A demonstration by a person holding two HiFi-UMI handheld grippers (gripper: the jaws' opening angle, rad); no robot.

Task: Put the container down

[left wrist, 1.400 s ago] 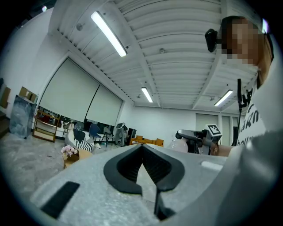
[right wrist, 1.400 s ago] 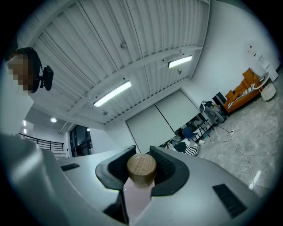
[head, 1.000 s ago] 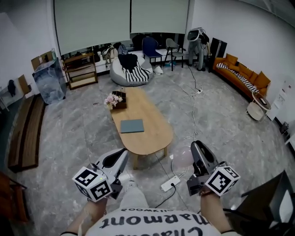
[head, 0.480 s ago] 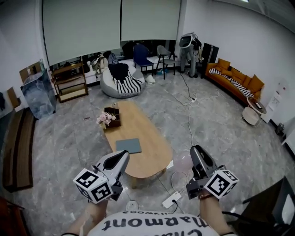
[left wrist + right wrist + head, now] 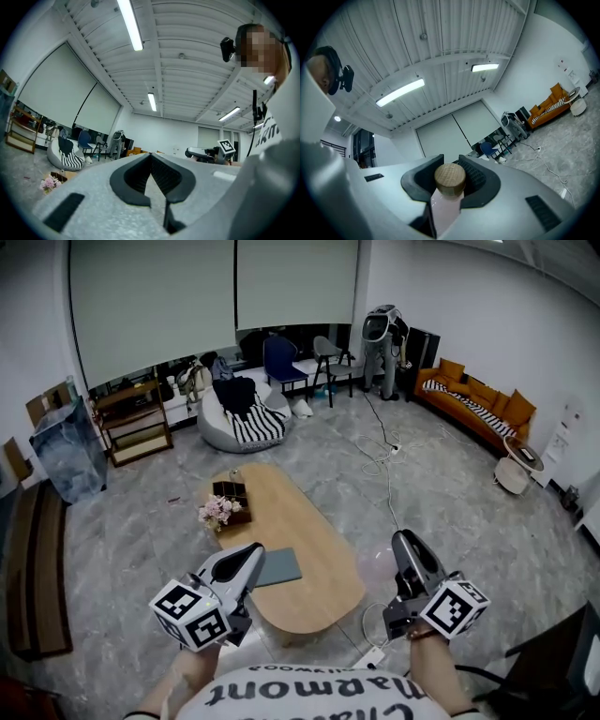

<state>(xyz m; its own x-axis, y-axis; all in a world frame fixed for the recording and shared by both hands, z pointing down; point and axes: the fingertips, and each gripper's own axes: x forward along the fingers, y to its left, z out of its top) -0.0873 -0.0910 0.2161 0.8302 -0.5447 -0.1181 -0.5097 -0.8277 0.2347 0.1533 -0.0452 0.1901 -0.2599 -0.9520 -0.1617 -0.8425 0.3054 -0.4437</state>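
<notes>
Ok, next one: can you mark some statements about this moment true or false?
The right hand-held gripper grips a pink container with a wooden lid. True.
The container stands on the wooden table. False: it is up in the jaws.
A flat grey pad lies on the table. True.
Flowers are on the sofa. False: the flowers sit on the table.
The left hand-held gripper carries something. False: its jaws are empty.
</notes>
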